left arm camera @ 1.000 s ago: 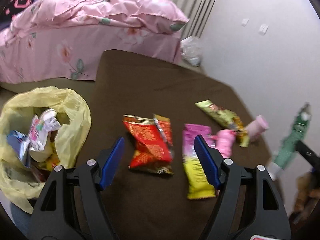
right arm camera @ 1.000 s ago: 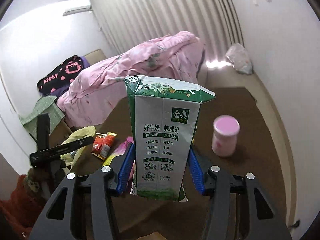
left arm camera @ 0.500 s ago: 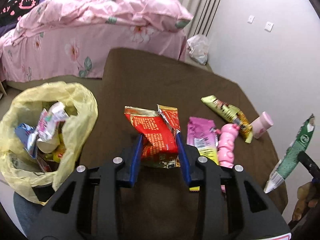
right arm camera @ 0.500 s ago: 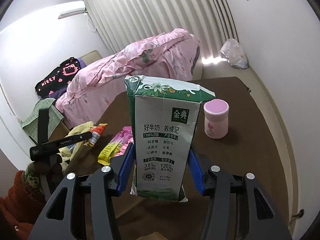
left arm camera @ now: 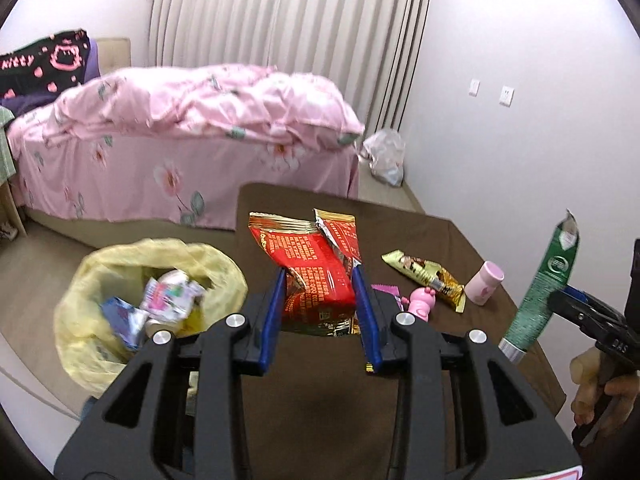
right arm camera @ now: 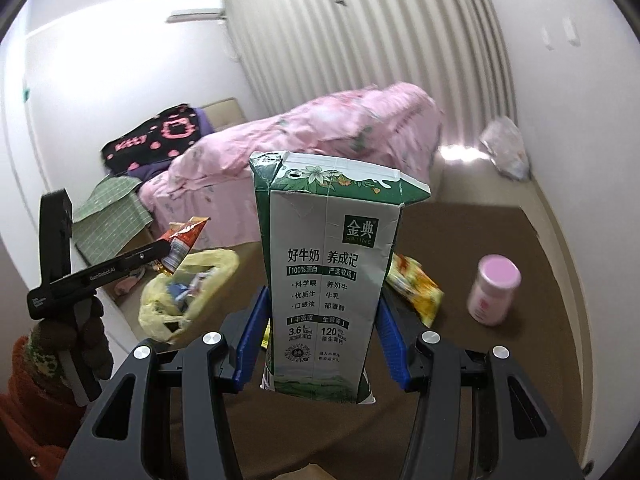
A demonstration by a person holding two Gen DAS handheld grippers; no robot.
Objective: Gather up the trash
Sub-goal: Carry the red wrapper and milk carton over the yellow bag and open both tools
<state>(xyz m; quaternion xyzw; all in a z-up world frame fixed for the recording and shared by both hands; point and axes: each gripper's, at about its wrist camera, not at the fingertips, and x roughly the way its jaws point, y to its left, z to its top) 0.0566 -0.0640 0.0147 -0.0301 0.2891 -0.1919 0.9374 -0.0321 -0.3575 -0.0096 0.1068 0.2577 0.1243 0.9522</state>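
My left gripper (left arm camera: pixel 320 300) is shut on a red snack wrapper (left arm camera: pixel 316 268) and holds it above the brown table (left arm camera: pixel 328 400), right of the yellow trash bag (left arm camera: pixel 80 320). My right gripper (right arm camera: pixel 324 328) is shut on a green and white milk carton (right arm camera: pixel 328 272), held upright above the table; the carton also shows at the right of the left wrist view (left arm camera: pixel 548 284). In the right wrist view the left gripper (right arm camera: pixel 164 248) holds the wrapper (right arm camera: pixel 182 240) just above the bag (right arm camera: pixel 188 284).
On the table lie a green-gold wrapper (left arm camera: pixel 424 276), a pink toy (left arm camera: pixel 420 302), a pink bottle (left arm camera: pixel 484 288) and a yellow wrapper (right arm camera: pixel 416 284). A bed with pink bedding (left arm camera: pixel 180 132) stands behind. A white plastic bag (left arm camera: pixel 384 156) lies by the wall.
My left gripper closed on the red wrapper and lifted it off the table, toward the yellow bag. My right gripper kept hold of the carton and shifted a little.
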